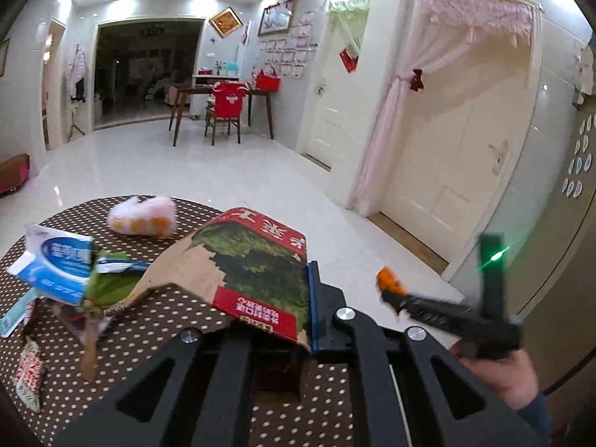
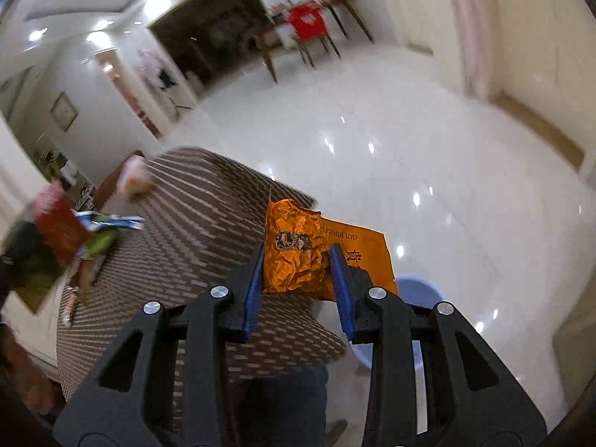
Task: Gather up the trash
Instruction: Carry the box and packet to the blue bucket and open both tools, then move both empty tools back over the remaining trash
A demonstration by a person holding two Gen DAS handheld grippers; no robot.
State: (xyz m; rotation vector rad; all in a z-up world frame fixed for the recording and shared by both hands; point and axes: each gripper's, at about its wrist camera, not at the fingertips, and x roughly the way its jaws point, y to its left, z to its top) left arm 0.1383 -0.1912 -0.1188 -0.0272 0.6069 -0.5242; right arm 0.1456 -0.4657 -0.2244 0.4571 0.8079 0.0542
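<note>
White glossy floor tiles [image 2: 428,141] are surrounding a brown polka-dot table [image 1: 178,309] strewn with wrappers. Over its near edge, the left gripper [image 1: 298,320] is clamping a torn red-and-green carton [image 1: 260,272]. At the table's edge, the right gripper [image 2: 296,279] is pinching a crumpled orange packet [image 2: 298,257] above a blue bin [image 2: 421,294].

Orange wrapper [image 2: 298,257]: "GUI BIN", character "貴".

Bright ceiling spotlights [image 1: 203,6], glare on glossy floor [image 2: 372,141], fisheye-bent edges, heavy motion blur right wrist.
</note>
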